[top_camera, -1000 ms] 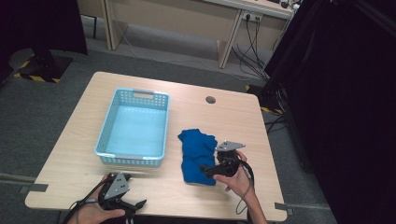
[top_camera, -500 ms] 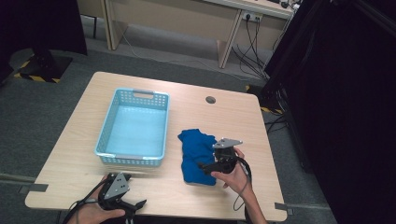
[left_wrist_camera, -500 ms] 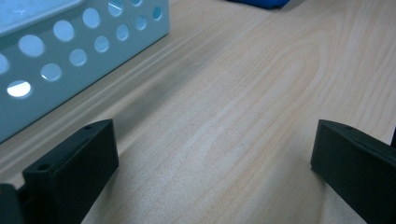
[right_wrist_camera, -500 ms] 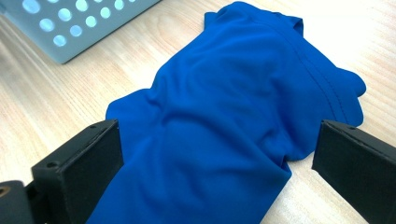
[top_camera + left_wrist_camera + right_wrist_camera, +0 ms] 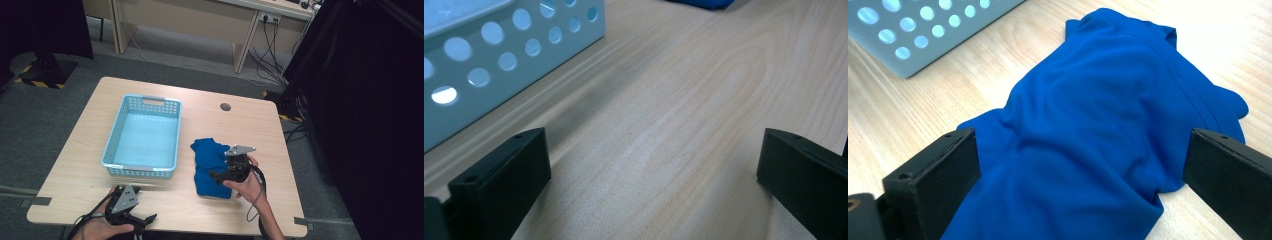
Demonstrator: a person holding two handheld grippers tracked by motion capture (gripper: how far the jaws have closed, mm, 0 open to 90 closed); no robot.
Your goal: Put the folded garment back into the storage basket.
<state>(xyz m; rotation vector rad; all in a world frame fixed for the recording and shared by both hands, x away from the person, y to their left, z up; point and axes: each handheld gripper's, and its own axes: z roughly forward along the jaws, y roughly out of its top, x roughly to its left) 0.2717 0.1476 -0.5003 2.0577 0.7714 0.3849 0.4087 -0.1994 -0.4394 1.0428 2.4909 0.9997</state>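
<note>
A crumpled blue cloth [image 5: 207, 167] [image 5: 1098, 125] lies on the wooden table [image 5: 240, 130], right of a light blue perforated basket [image 5: 142, 137]. My right gripper [image 5: 216, 175] [image 5: 1078, 185] hovers over the cloth's right side, open, its jaws wide apart with the cloth spread between and under them. My left gripper [image 5: 142, 220] [image 5: 649, 185] sits at the table's front edge, open over bare wood, with the basket's wall [image 5: 499, 55] to its left. A corner of the blue cloth [image 5: 704, 4] peeks in at the top of the left gripper view.
The basket [image 5: 923, 30] is empty inside. A round cable hole [image 5: 225, 106] is in the table's far side. Beyond the table stand desks with hanging cables [image 5: 270, 45]; a black curtain [image 5: 365, 100] is on the right.
My right gripper has shifted slightly left and forward over the cloth. The left gripper has barely moved.
</note>
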